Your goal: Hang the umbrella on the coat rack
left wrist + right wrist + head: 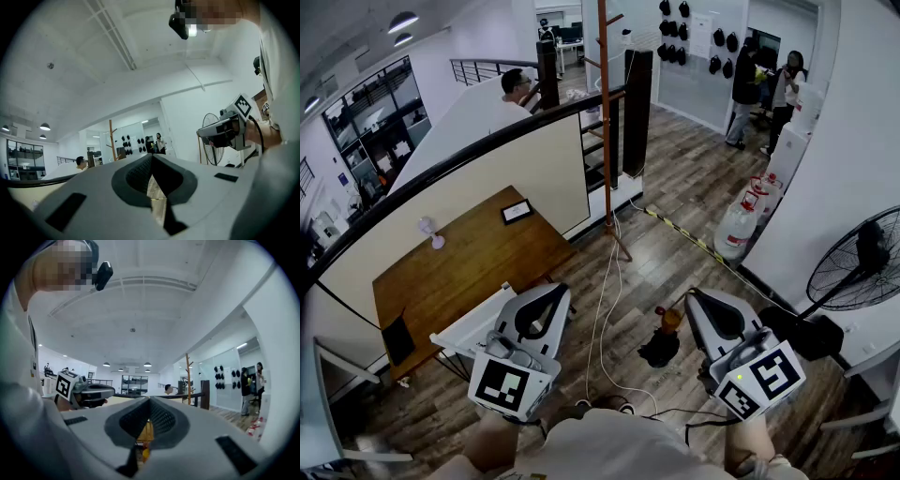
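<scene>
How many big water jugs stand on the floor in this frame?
2, both by the right-hand wall: the nearer jug and the farther jug just behind it. Others may be hidden behind them.

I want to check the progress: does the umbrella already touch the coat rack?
Apart. The head view shows the umbrella down on the floor, with a stretch of floorboards between it and the foot of the coat rack.

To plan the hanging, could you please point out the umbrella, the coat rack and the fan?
umbrella point(659, 349), head view, on its black folded canopy.
coat rack point(605, 122), head view, on its wooden pole.
fan point(844, 272), head view, on its wire grille.
</scene>
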### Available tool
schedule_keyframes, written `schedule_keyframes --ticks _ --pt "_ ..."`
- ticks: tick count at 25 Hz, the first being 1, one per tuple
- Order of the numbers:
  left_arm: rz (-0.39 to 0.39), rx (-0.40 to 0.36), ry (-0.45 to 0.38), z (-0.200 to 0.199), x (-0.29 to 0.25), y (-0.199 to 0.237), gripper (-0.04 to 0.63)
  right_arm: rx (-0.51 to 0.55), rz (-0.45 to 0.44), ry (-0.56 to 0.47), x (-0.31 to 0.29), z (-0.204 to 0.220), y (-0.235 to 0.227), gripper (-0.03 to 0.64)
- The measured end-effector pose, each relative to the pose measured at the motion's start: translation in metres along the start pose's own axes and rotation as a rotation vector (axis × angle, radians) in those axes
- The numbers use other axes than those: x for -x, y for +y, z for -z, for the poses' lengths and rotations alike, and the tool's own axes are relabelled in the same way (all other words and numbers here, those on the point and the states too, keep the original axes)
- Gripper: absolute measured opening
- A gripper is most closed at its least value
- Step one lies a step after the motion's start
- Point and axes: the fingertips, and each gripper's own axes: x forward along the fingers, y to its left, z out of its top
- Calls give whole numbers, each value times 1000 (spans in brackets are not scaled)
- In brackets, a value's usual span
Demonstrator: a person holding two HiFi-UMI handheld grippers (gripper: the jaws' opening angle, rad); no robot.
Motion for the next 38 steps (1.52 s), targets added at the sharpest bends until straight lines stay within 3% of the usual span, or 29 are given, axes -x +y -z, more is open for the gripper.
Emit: schedule_keyframes --ticks 8,13,18,28,38 --pt "12 17 9 -1 -22 -16 3 -14 24 -23 8 -5 -35 3" --pt "9 -6 30 9 -33 -21 3 -29 5 -16 8 2 -44 3" --pt "6 24 44 14 -45 -23 3 -42 -16 -1 1 12 -50 3" --pt "23 -7 57 21 -94 -2 3 6 -28 28 -36 12 -82 3" --pt "38 10 40 43 -176 54 3 -49 -21 32 -118 20 -148 3"
